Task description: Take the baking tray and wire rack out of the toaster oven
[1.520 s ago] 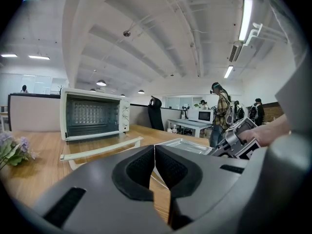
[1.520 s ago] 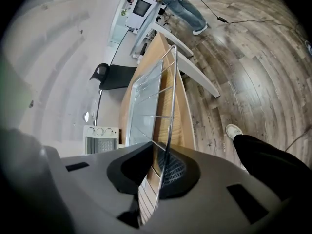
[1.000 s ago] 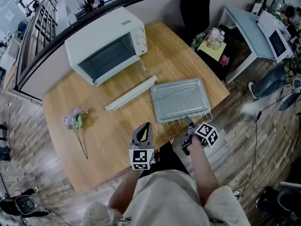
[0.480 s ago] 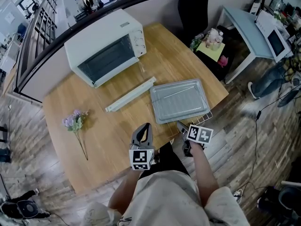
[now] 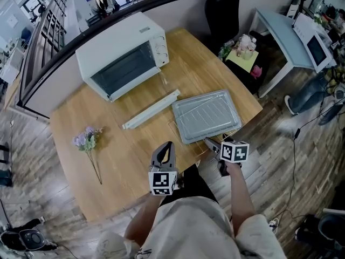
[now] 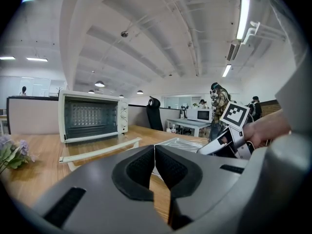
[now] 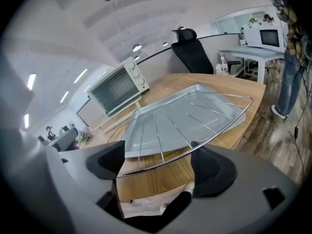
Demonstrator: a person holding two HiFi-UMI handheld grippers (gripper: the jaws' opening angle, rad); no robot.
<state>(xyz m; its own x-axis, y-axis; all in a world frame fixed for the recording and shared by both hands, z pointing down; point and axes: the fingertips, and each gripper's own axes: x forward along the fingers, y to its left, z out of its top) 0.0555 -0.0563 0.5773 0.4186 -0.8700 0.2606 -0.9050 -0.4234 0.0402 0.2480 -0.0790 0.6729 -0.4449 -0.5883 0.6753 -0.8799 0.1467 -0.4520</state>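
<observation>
The silver baking tray lies on the wire rack at the wooden table's near right edge, outside the white toaster oven, whose glass door hangs open. My right gripper is at the rack's near edge. Its jaws have just been opening and now stand open. In the right gripper view the rack's front wire runs across the gap without being pressed, with the tray beyond. My left gripper is held still at the table's near edge, shut on nothing.
The oven door's white handle bar lies between oven and tray. A purple flower sprig rests at the table's left. A black chair and a side table with a microwave stand off to the right.
My right gripper has rolled, opened its jaws and drawn slightly up and right from the rack's edge. The tray, the rack and my left gripper have stayed put.
</observation>
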